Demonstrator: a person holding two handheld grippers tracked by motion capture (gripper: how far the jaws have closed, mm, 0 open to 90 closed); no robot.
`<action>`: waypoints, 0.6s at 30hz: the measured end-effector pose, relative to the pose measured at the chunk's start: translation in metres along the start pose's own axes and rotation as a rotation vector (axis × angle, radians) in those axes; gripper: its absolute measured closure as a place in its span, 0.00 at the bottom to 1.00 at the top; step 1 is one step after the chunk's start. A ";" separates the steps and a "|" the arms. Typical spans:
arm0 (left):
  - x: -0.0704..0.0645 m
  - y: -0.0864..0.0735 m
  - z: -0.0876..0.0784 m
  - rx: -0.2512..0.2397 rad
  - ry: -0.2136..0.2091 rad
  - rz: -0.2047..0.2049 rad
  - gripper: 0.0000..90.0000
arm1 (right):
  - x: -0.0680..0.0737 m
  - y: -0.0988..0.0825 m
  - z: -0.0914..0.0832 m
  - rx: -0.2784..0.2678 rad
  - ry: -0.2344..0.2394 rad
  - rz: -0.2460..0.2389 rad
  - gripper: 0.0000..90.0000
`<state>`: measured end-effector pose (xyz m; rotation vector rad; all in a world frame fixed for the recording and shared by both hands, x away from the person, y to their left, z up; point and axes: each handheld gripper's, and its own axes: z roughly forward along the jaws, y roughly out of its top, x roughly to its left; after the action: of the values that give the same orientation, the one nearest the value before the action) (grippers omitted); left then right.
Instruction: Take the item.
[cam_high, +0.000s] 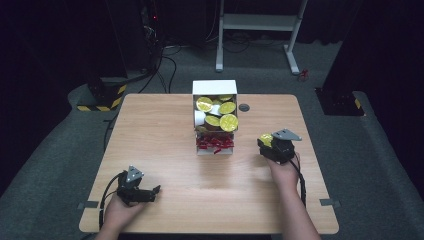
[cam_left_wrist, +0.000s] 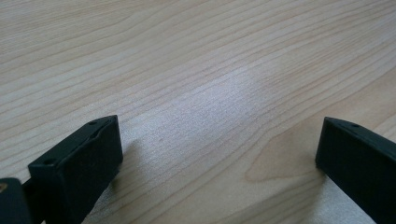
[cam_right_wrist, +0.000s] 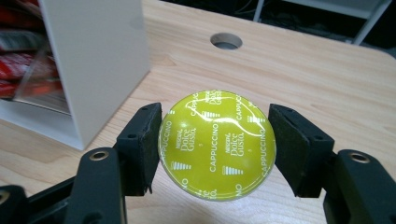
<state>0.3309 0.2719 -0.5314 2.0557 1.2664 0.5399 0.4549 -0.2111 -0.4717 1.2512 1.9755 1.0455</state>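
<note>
A yellow-green coffee capsule (cam_right_wrist: 216, 143), its lid printed "Cappuccino", sits between the jaws of my right gripper (cam_right_wrist: 215, 147), which is shut on its sides. In the high view that gripper (cam_high: 272, 145) hovers right of the white box (cam_high: 215, 88), with the capsule (cam_high: 265, 138) showing at its tip. The box holds several more yellow-lidded capsules (cam_high: 228, 122) above and red packets (cam_high: 215, 144) in its lower shelf. My left gripper (cam_high: 152, 192) rests low at the table's front left, jaws open over bare wood (cam_left_wrist: 219, 154), holding nothing.
A round cable hole (cam_high: 244, 107) lies in the wooden table (cam_high: 165, 130) right of the box. The box's white side wall (cam_right_wrist: 98, 60) stands close on the left of my right gripper. Beyond the table stand a white frame (cam_high: 260, 22) and black equipment.
</note>
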 end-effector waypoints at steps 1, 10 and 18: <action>0.000 0.000 0.000 0.001 0.000 0.001 0.01 | -0.001 -0.001 0.001 0.006 -0.003 0.008 0.42; 0.000 0.000 0.000 0.000 -0.003 0.000 0.01 | -0.009 -0.010 0.011 0.046 -0.034 0.011 0.42; 0.000 0.000 0.000 0.000 -0.004 -0.001 0.01 | -0.012 -0.018 0.021 0.090 -0.030 0.033 0.42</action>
<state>0.3311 0.2722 -0.5314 2.0548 1.2650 0.5357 0.4680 -0.2203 -0.4971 1.3443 2.0051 0.9572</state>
